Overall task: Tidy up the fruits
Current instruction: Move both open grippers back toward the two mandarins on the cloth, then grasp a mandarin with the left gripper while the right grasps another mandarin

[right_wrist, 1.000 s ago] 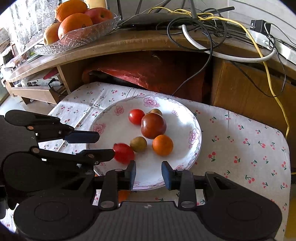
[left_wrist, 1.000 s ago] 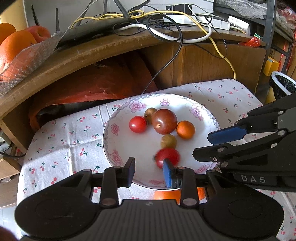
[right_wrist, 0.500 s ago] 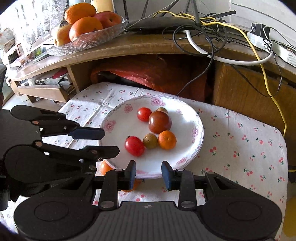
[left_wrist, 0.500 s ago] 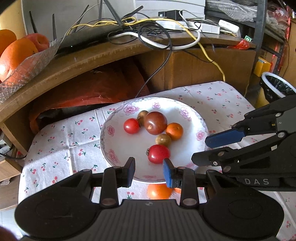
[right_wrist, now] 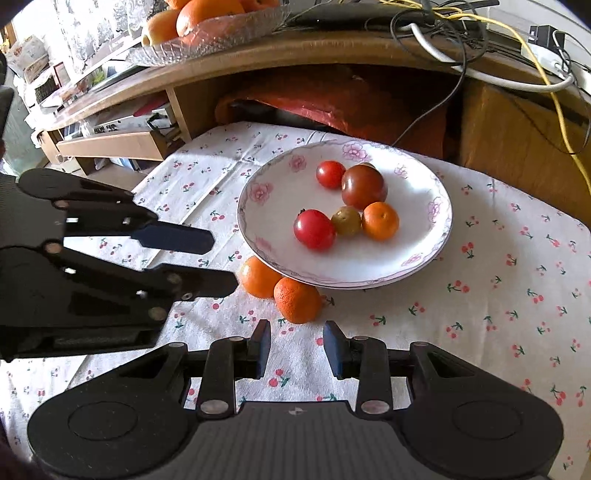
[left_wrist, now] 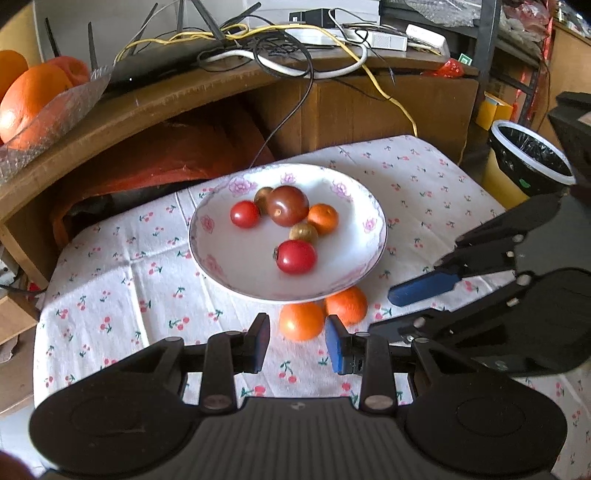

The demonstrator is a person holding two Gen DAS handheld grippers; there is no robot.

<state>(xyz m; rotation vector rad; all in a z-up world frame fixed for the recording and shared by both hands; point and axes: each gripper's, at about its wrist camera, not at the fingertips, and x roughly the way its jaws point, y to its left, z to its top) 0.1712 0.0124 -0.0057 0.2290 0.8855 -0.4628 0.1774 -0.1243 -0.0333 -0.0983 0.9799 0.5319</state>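
A white flowered plate (left_wrist: 354,192) (right_wrist: 436,192) sits on the cherry-print cloth and holds several small fruits: a red tomato (left_wrist: 295,256) (right_wrist: 314,229), a dark tomato (left_wrist: 287,205) (right_wrist: 362,186), a small orange (left_wrist: 323,218) (right_wrist: 380,220). Two oranges (left_wrist: 302,320) (right_wrist: 297,300) lie on the cloth against the plate's near rim. My left gripper (left_wrist: 297,343) is open and empty just short of the nearer orange. My right gripper (right_wrist: 297,347) is open and empty too, a little behind the oranges. Each gripper shows from the side in the other's view.
A wooden shelf (left_wrist: 147,107) runs behind the table, with a glass bowl of oranges (right_wrist: 207,22) and tangled cables (left_wrist: 295,48) on top. A red bag (right_wrist: 332,99) lies under it. A lined bin (left_wrist: 528,158) stands at the right.
Both grippers have drawn back and up from the plate. The two oranges on the cloth have come into view beneath the rim. The red tomato has settled on the plate.
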